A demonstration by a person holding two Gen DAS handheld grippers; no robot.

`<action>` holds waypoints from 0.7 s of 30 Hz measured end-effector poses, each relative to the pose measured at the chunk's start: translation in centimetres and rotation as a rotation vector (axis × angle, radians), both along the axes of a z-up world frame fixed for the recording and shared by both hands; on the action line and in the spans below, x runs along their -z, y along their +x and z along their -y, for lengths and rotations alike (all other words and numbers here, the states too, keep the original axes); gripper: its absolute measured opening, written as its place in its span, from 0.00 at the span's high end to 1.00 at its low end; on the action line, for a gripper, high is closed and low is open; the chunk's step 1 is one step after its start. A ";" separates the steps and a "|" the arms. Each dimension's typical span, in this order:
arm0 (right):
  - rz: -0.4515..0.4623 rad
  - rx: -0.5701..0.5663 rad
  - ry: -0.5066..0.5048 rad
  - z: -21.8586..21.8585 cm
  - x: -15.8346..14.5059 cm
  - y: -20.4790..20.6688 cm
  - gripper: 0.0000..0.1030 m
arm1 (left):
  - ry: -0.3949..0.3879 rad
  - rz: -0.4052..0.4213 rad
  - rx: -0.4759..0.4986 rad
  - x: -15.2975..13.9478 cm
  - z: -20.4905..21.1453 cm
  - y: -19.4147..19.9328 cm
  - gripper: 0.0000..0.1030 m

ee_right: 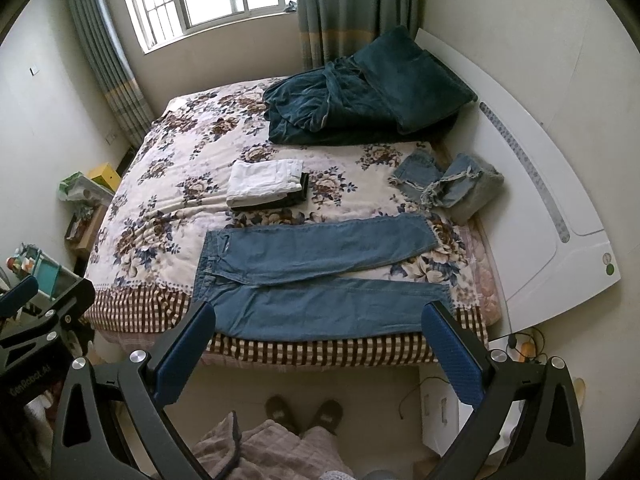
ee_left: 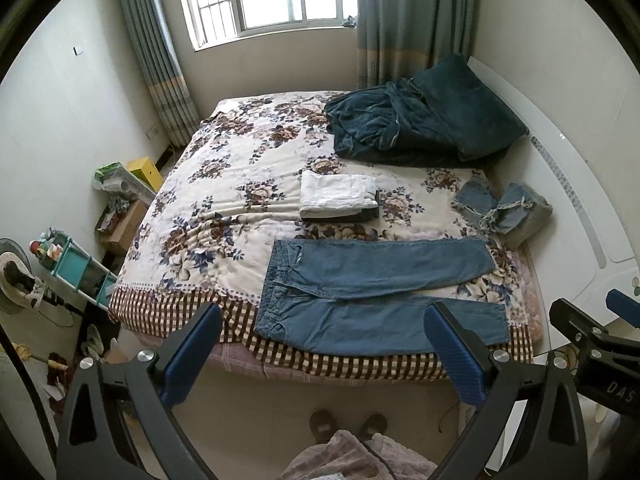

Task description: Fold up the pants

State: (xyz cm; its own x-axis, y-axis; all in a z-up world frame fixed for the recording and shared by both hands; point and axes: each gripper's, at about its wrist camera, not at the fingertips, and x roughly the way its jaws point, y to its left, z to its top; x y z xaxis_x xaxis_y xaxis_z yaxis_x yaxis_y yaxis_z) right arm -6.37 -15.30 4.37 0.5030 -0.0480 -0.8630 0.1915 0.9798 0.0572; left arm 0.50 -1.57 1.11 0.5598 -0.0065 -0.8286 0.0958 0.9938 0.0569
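The jeans [ee_left: 376,296] lie spread flat along the near edge of the bed [ee_left: 192,200], waistband to the left, legs to the right and slightly apart. Both tools, left tool [ee_left: 324,348] and right tool [ee_right: 320,344], hang above the floor short of the bed with fingers wide apart, holding nothing. The near leg sits right at the bed's edge, so I judge a one-sided pull could drag it off. Partial lettering reads "DAS" and "GenRobot.AI" on the tool bodies.
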 end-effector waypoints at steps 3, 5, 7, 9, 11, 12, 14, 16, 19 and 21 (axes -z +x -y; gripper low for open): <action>0.003 0.001 0.001 0.1 0.0 0.0 0.00 | 0.000 0.003 0.001 0.1 -0.3 -0.2 0.00; 0.007 0.001 -0.002 0.1 -0.1 0.1 0.00 | 0.000 0.003 0.001 0.1 -0.4 -0.2 0.00; 0.007 0.002 0.000 -0.1 -0.3 0.2 0.00 | -0.001 0.003 0.000 0.1 -0.2 -0.1 0.00; 0.010 0.001 -0.001 -0.1 -0.6 0.2 0.00 | 0.000 0.004 -0.003 0.1 0.1 0.0 0.00; 0.010 0.002 0.001 0.0 -0.6 0.2 0.00 | -0.001 0.004 0.000 0.2 0.0 -0.2 0.00; 0.009 0.001 0.001 -0.1 -0.6 0.1 0.00 | -0.001 0.005 0.000 0.2 0.3 -0.1 0.00; 0.012 0.002 -0.002 -0.1 -0.5 0.1 0.00 | -0.004 0.005 -0.001 0.0 0.1 -0.4 0.00; 0.012 0.001 0.000 -0.1 -0.4 0.0 0.00 | -0.004 0.006 -0.002 0.1 0.2 -0.4 0.00; 0.015 0.003 -0.001 -0.1 -0.5 0.1 0.00 | -0.004 0.006 -0.001 0.1 0.1 -0.4 0.00; 0.016 0.004 0.000 -0.1 -0.5 0.0 0.00 | -0.005 0.007 -0.002 0.1 0.0 -0.5 0.00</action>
State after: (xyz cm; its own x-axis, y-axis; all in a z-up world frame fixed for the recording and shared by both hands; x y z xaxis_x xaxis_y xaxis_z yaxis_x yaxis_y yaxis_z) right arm -6.34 -15.18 4.86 0.5162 -0.0497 -0.8550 0.1942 0.9791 0.0604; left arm 0.04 -1.54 1.04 0.5654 -0.0093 -0.8247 0.0933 0.9942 0.0528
